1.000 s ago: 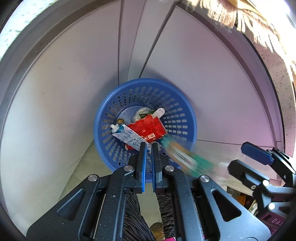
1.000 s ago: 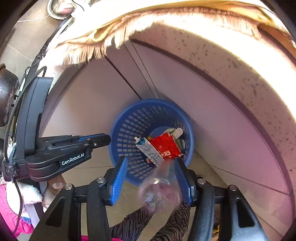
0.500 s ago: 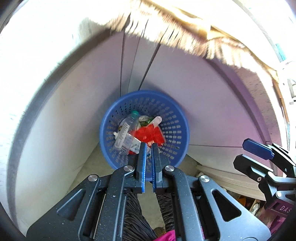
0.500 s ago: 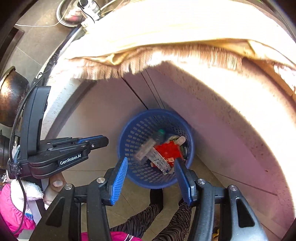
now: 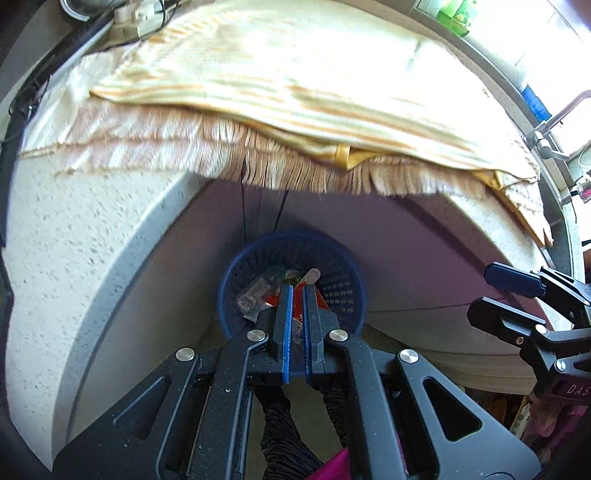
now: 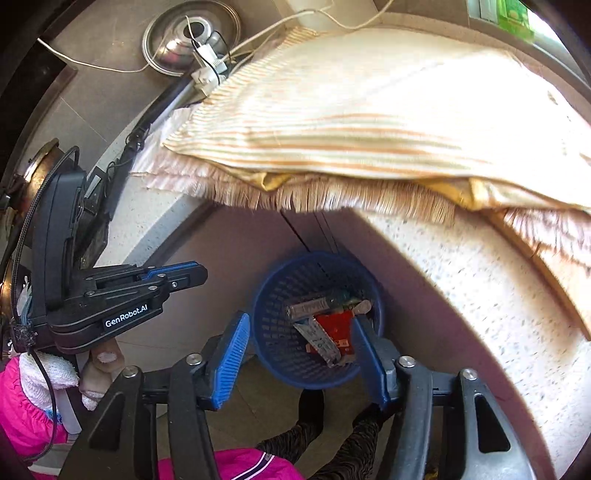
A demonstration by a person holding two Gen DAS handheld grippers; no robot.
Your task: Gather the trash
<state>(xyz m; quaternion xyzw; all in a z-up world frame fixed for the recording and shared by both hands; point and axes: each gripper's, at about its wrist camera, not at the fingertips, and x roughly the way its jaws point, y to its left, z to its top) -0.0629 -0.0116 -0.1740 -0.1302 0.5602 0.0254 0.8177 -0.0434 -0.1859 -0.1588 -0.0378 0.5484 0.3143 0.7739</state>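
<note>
The blue basket (image 6: 317, 321) stands on the floor (image 6: 258, 391) below the speckled surface (image 6: 491, 295), against the pale cabinet front. The trash lies inside the basket: a clear bottle (image 6: 317, 304) with a green cap on top, a red packet (image 6: 338, 326) under it, a white tube (image 6: 321, 341) slanting across the packet toward the near wall of the basket, and a pale stick (image 6: 364, 306) at the basket's far right side.

The right claw (image 6: 306, 360) hangs above the near rim of the basket with its blue pads spread wide, one to each side of the basket, and holds nothing. The left claw (image 5: 295, 295) also hangs above the basket, its tips over the red packet (image 5: 273, 301) and just beside the bottle (image 5: 258, 291). Its jaws stand narrow, a thin slit between the pads, and nothing sits in that slit. In the right wrist view the left claw (image 6: 199, 275) shows from the side, up and to the left of the basket, its fingers pressed nearly together.

A striped, fringed cloth (image 5: 295, 85) covers the surface above the basket, its fringe overhanging the edge. A steel lid (image 6: 192, 35) and white cables (image 6: 210, 68) lie beyond the cloth, far from the basket.
</note>
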